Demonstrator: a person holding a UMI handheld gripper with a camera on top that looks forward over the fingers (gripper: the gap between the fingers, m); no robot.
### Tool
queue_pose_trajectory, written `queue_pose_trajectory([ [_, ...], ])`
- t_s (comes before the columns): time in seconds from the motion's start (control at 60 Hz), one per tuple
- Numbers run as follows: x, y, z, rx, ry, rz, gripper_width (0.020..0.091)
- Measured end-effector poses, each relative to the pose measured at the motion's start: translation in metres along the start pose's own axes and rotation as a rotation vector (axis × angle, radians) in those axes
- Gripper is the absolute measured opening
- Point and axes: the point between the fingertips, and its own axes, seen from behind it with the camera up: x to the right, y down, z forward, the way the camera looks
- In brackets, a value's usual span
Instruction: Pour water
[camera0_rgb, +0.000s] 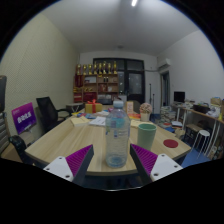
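Gripper view shows me the tool (112, 160) with its two fingers and their magenta pads (72, 160) on either side of a clear plastic water bottle with a pale label band (117, 135). The pads seem to press on the lower body of the bottle, so I judge the tool is clamped on it, and the bottle stands upright between the fingers, over the near part of the wooden table (75, 138). Just beyond it, a little to the right, stands a green cup (147, 134), which I take as the target for the water. I judge that the grasp step is done and the pouring is not yet begun. The next move calls for bringing the bottle mouth over the cup and tilting it slowly; I cannot tell if the cap is off. The writing on the label is too small to read.
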Motion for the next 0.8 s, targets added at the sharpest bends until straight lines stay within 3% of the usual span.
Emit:
queue_pose_trajectory([
  [0.3,0.016,-0.007,0.108,0.069,0.026,-0.008,0.0819],
  [0.333,0.014,-0.007,0.116,0.066,0.02,-0.045,0.0799],
  [0.383,0.015,-0.003,0.127,0.047,0.019,-0.083,0.0625],
  [0.433,0.014,0.001,0.135,0.043,0.0,-0.055,0.0578],
  [0.55,0.01,0.001,0.14,0.03,-0.031,-0.073,0.053],
  [0.567,0.009,0.002,0.141,0.022,-0.035,-0.067,0.0497],
  [0.6,0.007,0.004,0.142,-0.003,-0.051,-0.039,0.0499],
  [0.617,-0.007,0.002,0.137,-0.02,-0.062,-0.02,0.0453],
  [0.683,-0.012,-0.001,0.146,-0.05,-0.147,0.104,0.0438],
  [0.8,-0.031,-0.058,0.139,-0.059,-0.272,0.525,0.0431],
])
